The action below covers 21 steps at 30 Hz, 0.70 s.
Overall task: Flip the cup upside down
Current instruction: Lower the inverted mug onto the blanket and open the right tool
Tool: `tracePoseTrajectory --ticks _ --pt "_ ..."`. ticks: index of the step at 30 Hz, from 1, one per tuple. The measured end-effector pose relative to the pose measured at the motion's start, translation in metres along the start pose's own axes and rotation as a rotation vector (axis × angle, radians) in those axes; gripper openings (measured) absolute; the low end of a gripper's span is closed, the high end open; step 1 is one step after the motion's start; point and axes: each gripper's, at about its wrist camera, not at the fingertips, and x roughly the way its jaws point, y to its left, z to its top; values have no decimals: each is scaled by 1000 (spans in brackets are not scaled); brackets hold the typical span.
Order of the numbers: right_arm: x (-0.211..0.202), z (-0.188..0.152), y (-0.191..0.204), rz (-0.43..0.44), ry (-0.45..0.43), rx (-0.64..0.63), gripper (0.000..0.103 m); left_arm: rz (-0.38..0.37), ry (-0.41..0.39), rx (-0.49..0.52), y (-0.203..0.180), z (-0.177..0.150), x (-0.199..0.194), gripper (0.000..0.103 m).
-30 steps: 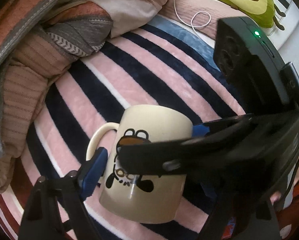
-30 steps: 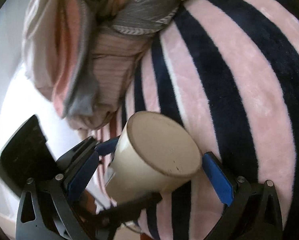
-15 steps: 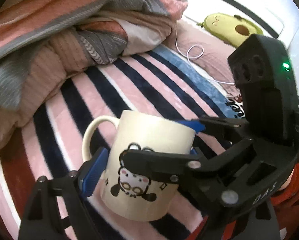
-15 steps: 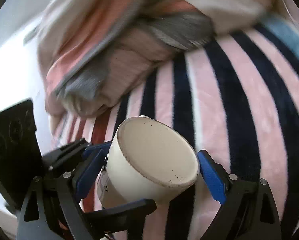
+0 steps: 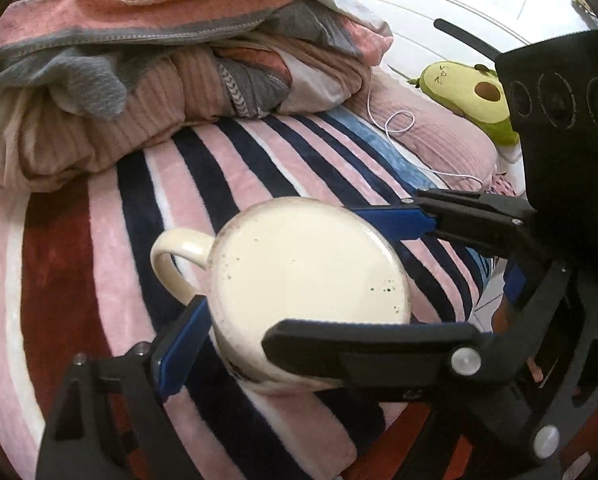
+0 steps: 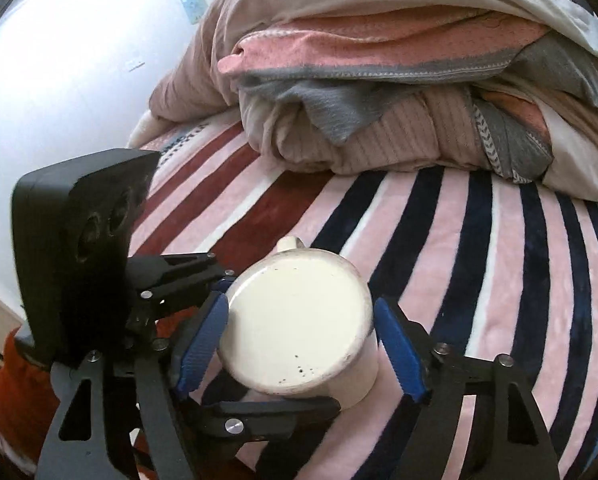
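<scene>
On striped blanket point(image 6: 479, 280), cream mug point(image 6: 299, 328) sits upside down, base up, handle point(image 5: 175, 256) twd folded bedding point(image 6: 399, 92). Left gripper point(image 5: 295, 308) & right gripper point(image 6: 299, 344) both flank it, pads at its sides; can't tell if pinching

A bed covered by a plush blanket point(image 5: 227, 184) striped in pink, navy, white and dark red carries everything here. Toward its far side lies a rumpled heap of bedding point(image 5: 159, 80) in salmon, grey and ribbed beige, and beside that a dusty-pink quilted pillow point(image 5: 431, 144) with a thin white cable point(image 5: 399, 124) looped across it and a green avocado plush toy point(image 5: 467, 96) at its far edge. A cream ceramic mug point(image 5: 307, 280) stands mouth-down on the stripes, flat base up, its handle point(image 5: 175, 256) toward the dark red bands.
</scene>
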Motion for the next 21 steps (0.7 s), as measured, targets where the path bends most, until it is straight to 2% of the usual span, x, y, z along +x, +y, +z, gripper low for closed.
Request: tracePoseTrajectory --ticks 5,8,9,12,16,19,21 --pt "3 3 -2 8 12 18 74 12 4 -8 -4 0 0 89" --pt "-1 2 -3 30 17 29 81 9 -3 -29 -4 0 -4 92" --pt "-2 2 -3 38 16 34 83 13 -7 -32 -4 0 -6 96" --pt "-8 4 -4 43 10 35 83 35 -44 -34 -6 -4 -20 98" --pt "-34 11 -6 42 -65 26 86 68 -99 -41 -11 -7 -45 98" --pt "-63 14 -8 14 -154 20 98 127 -131 -47 -19 -7 -66 99" --pt "-84 15 -7 -22 -211 -5 102 169 -176 -48 -27 -5 -82 99"
